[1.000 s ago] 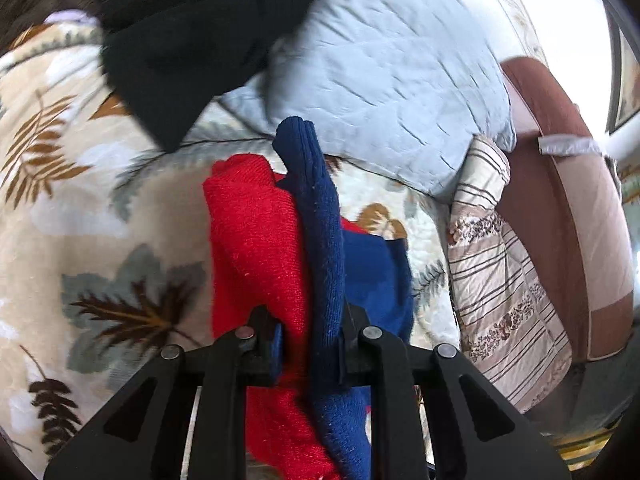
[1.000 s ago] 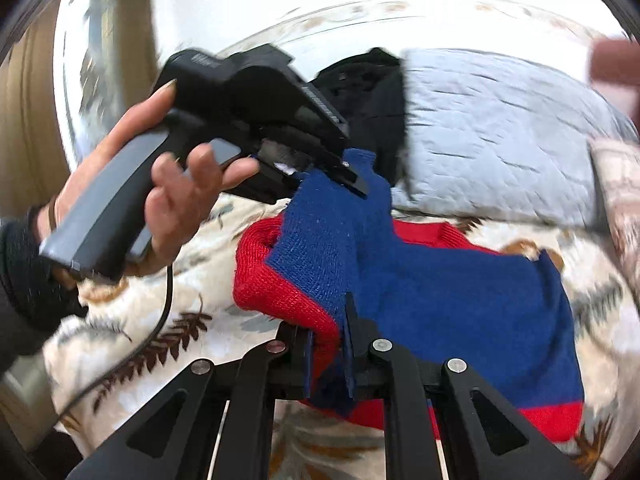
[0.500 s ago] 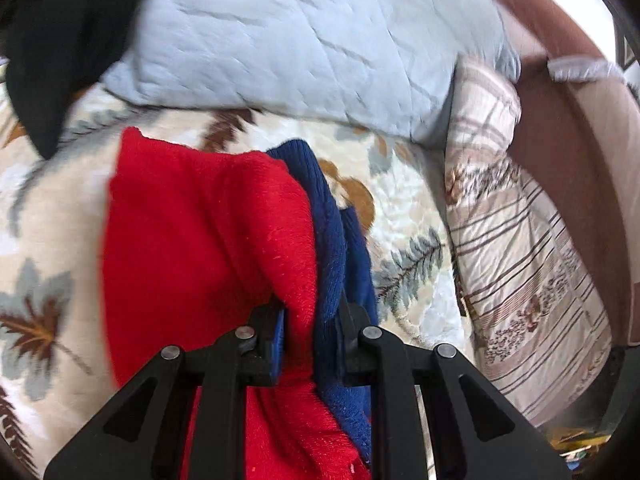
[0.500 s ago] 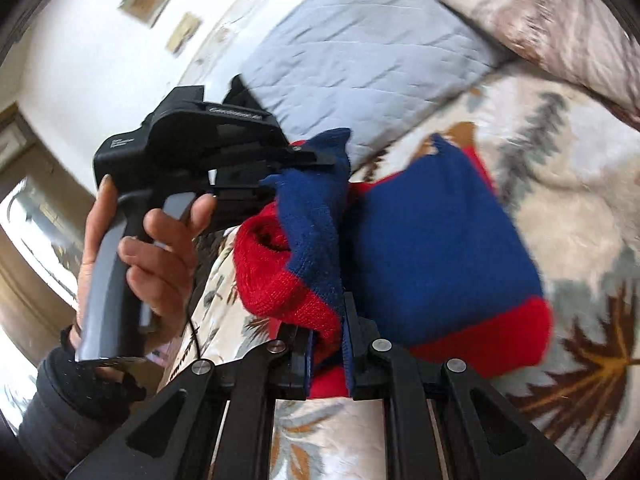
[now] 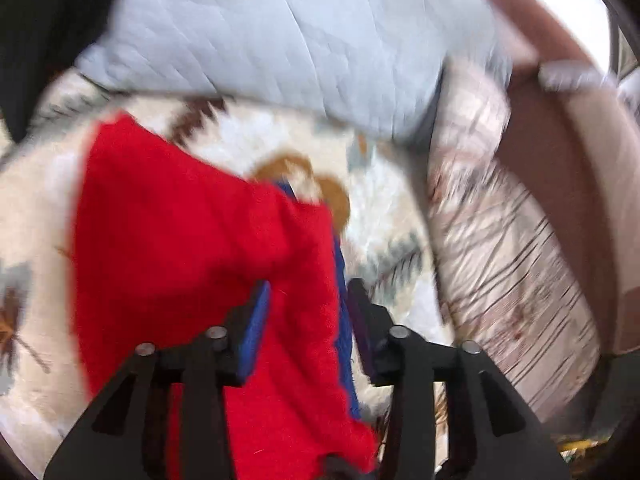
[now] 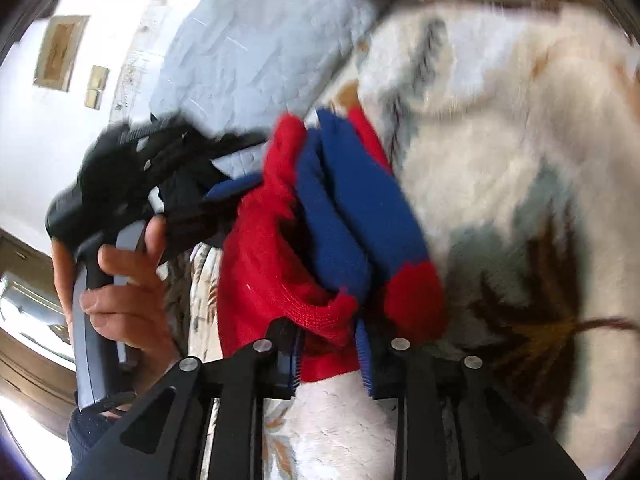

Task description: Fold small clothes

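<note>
The sweater (image 5: pixel 192 248), red and blue knit, lies bunched on my bed's leaf-print blanket (image 5: pixel 384 208), red side up in the left view with a blue edge showing along its right. My left gripper (image 5: pixel 308 320) has just been opening: its jaws stand apart with the red knit between them, and a gap shows on the right side, so the pads no longer clamp the cloth. My right gripper (image 6: pixel 328 354) has also just been opening; a red fold of the sweater (image 6: pixel 320 240) sits between its jaws, loose rather than pinched as far as the blur lets me tell. In the right view my left hand (image 6: pixel 116 288) wraps the grey handle of the left gripper (image 6: pixel 240 188), whose tips reach the far end of the sweater. A pale blue quilt (image 5: pixel 280 40) lies on the far side of the bed, a striped pillow (image 5: pixel 512 248) to the right, and a black garment (image 5: pixel 40 40) at far left.
</note>
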A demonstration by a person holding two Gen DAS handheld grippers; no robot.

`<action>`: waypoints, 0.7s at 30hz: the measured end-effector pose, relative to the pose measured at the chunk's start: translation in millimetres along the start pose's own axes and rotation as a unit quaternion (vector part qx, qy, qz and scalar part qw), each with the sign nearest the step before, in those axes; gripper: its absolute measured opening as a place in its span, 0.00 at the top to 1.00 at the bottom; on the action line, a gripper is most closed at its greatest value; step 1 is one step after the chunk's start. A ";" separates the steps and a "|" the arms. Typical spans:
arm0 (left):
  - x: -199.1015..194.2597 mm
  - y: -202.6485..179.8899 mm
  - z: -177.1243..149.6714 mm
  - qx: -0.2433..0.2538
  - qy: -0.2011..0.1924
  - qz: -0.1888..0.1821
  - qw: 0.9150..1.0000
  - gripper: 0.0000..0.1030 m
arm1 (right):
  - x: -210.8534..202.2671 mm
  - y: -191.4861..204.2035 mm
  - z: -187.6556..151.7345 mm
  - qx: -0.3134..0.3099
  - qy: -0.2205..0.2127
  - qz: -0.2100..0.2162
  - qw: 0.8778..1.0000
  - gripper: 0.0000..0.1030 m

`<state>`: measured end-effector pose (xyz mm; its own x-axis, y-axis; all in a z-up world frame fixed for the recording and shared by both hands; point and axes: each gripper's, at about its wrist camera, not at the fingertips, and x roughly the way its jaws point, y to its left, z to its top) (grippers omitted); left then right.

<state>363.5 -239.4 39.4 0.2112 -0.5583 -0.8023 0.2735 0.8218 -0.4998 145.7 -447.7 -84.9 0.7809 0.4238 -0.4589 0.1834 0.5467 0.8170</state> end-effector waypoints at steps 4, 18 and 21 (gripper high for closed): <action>-42.4 56.0 -2.3 -0.052 -0.051 0.008 0.997 0.42 | -40.3 16.4 15.5 -0.031 -0.111 0.010 0.993 0.51; -20.7 117.8 -50.8 -0.099 -0.009 -0.033 0.995 0.42 | 74.0 51.5 71.3 -0.154 -0.028 -0.019 0.987 0.85; -12.4 107.2 -50.8 -0.083 -0.013 -0.027 0.996 0.41 | 48.4 66.0 73.1 -0.184 -0.077 -0.005 0.980 0.86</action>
<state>342.5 -138.6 -20.9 0.2246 -0.6034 -0.7652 0.1273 0.7967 -0.5908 239.3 -443.9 -27.7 0.8661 0.3183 -0.3855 -0.0138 0.7860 0.6181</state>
